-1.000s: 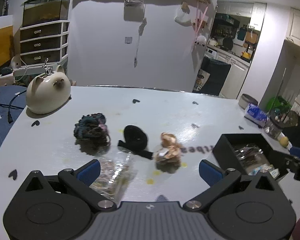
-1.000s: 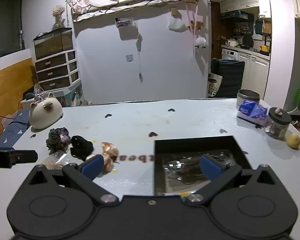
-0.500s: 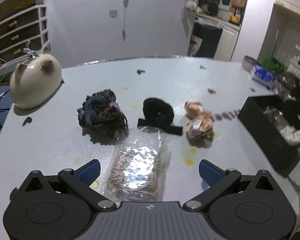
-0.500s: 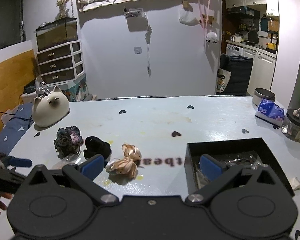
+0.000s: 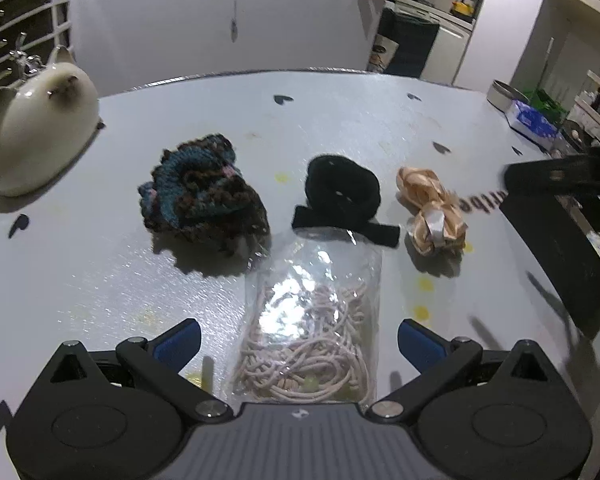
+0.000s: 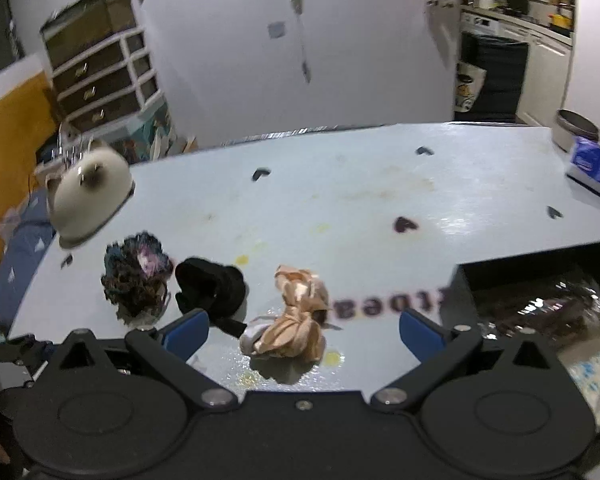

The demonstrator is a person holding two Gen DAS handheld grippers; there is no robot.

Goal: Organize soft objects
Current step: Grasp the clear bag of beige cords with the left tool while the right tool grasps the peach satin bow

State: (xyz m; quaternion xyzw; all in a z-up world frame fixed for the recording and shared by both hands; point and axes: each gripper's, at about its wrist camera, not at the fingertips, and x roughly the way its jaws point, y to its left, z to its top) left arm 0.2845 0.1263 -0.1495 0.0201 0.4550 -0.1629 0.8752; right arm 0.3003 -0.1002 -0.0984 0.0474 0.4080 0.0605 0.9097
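- Left gripper: jaws spread wide, gripping nothing. Clear bag of pink hair ties lies on the table between the blue fingertips.
- Right gripper: jaws wide apart, empty, with the peach satin scrunchie between them on the table.
- Row beyond the bag, toward the table's left edge: knitted dark scrunchie, black scrunchie, then the peach one.
- Black box at the right edge, crinkly plastic inside.
- Print on the table beside the box: upside-down, partly hidden, can't read it.
- Cat-shaped ceramic in the far-left corner; blue tissue pack at the far right.
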